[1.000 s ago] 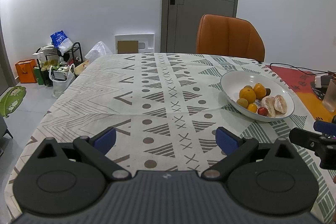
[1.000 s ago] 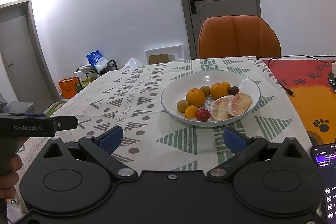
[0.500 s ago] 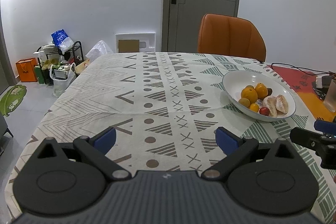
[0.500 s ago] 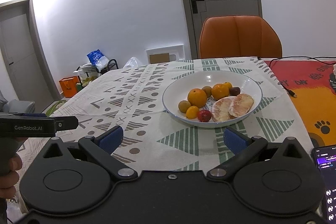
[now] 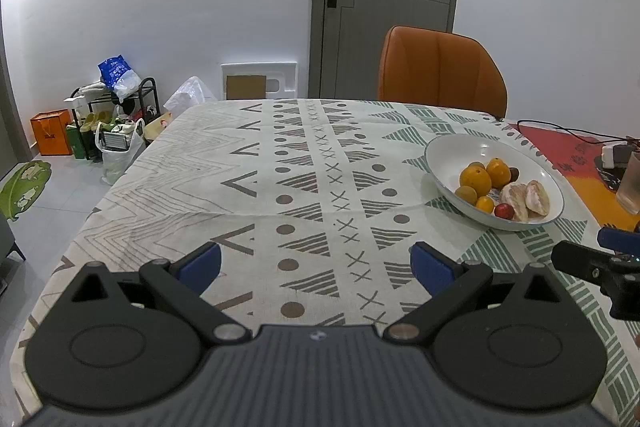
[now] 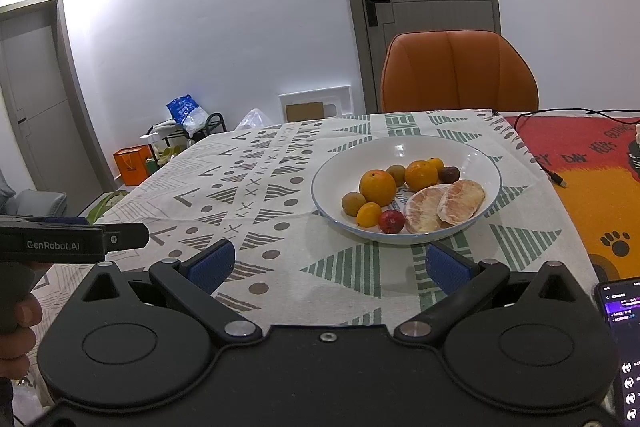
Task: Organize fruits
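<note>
A white bowl (image 6: 400,149) on the patterned tablecloth holds two oranges (image 6: 377,187), small yellow-green fruits, a red fruit (image 6: 391,221), a dark plum (image 6: 449,174) and two peeled pomelo pieces (image 6: 460,201). The bowl also shows in the left wrist view (image 5: 472,151) at the right. My right gripper (image 6: 330,267) is open and empty, just in front of the bowl. My left gripper (image 5: 316,263) is open and empty over the cloth, left of the bowl. The right gripper's side shows in the left wrist view (image 5: 596,267).
An orange chair (image 6: 458,71) stands behind the table's far edge. A red-orange mat (image 6: 592,163) with a cable lies right of the bowl. A phone (image 6: 624,343) lies at the near right. A glass (image 5: 631,183) stands on the right. Bags and a rack (image 5: 108,123) are on the floor at left.
Both grippers have drifted slightly; the bowl sits a little farther right in the left wrist view. Both stay open and empty.
</note>
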Tool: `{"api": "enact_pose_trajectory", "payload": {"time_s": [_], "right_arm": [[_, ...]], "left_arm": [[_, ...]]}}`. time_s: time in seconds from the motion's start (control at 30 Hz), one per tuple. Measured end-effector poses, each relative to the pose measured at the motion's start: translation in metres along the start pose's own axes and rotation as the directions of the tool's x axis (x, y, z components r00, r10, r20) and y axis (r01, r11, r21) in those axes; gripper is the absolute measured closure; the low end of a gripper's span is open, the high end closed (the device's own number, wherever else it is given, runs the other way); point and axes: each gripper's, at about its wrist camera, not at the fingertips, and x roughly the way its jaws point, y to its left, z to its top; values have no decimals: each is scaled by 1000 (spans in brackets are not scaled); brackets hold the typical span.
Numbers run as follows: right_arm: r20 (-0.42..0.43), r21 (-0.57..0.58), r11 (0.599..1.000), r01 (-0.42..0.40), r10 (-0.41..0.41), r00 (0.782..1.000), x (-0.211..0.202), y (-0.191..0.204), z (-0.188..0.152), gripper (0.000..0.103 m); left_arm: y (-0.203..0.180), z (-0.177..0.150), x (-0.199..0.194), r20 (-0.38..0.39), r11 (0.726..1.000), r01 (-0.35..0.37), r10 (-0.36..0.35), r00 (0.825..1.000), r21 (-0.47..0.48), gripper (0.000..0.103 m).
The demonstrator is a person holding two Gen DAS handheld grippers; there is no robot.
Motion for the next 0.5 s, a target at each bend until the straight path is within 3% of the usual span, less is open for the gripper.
{"api": "enact_pose_trajectory", "payload": {"time_s": [0.5], "right_arm": [[2, -4, 1000, -2, 2, 1000, 0, 2, 0, 0]], "left_arm": [[1, 0, -1, 0, 1000, 1, -1, 1000, -1, 3]]}}
